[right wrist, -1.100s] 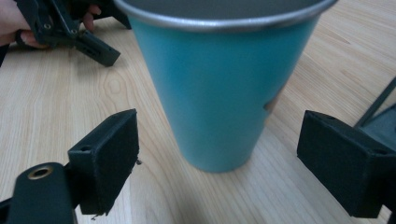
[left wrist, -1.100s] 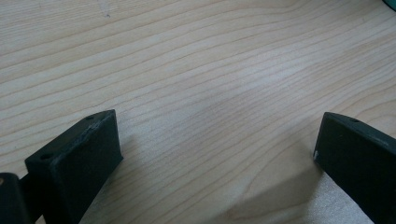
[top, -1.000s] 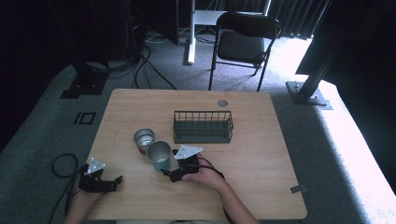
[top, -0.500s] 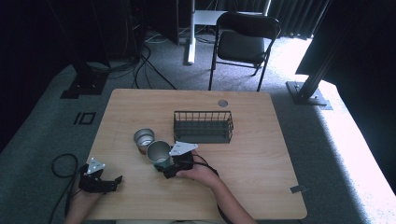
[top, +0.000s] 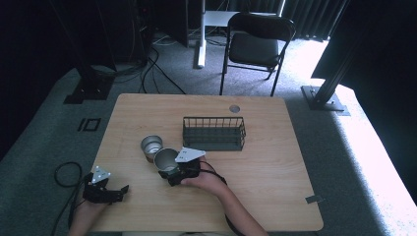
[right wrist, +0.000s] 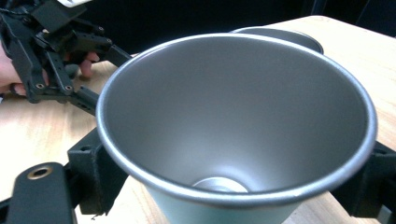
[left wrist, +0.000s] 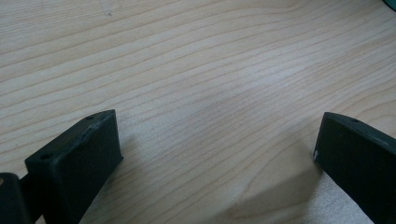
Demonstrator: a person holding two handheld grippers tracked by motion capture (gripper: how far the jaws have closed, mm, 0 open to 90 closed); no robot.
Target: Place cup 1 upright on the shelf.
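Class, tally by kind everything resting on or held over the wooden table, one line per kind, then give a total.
Metal cups: 2, one between the jaws of the right hand-held gripper, one beside it
Wire basket: 1
Hand-held grippers: 2, right and left
Total: 5

1. Daylight floods the carpet right of the table [top: 275, 206], blown out white.
2. Left of the table, deep gloom.
3. Cup [right wrist: 233, 121] rim is soft, close-up, faintly glaring.
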